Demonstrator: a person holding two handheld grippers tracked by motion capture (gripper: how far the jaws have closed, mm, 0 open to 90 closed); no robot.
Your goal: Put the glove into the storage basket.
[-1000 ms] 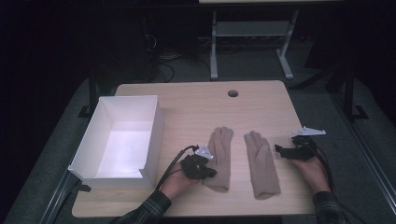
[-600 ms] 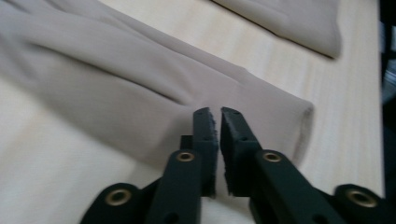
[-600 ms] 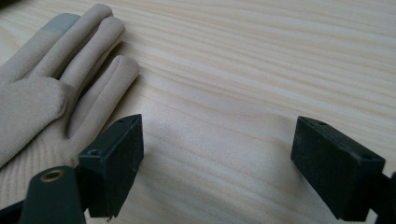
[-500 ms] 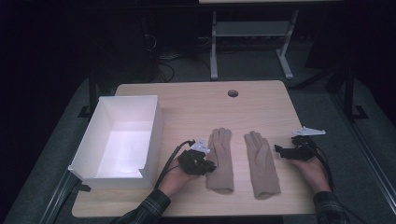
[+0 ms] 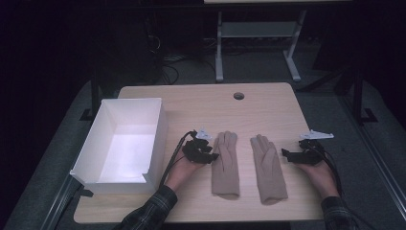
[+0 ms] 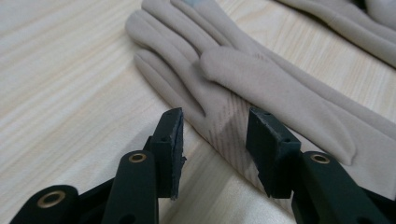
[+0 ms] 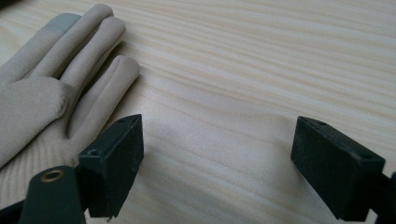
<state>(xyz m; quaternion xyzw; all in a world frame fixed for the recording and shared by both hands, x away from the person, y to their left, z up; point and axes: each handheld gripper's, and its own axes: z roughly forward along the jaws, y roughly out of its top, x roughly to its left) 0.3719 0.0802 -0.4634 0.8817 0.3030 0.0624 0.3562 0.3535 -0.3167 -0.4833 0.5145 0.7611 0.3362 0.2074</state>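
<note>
A light wooden table (image 5: 201, 103) with a round hole (image 5: 238, 96) near its far edge carries a white open box (image 5: 125, 139) at the left. Two beige gloves (image 5: 226, 163) (image 5: 268, 167) lie flat side by side near the front edge, fingers pointing away.

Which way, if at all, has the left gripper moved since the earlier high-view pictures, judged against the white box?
Yes. The left gripper has drawn back from the left glove toward the white box; its jaws have just been opening, nothing gripped.

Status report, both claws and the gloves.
Left claw just been opening, nothing gripped, at left glove. Right claw open beside right glove. Nothing in the way.
</note>
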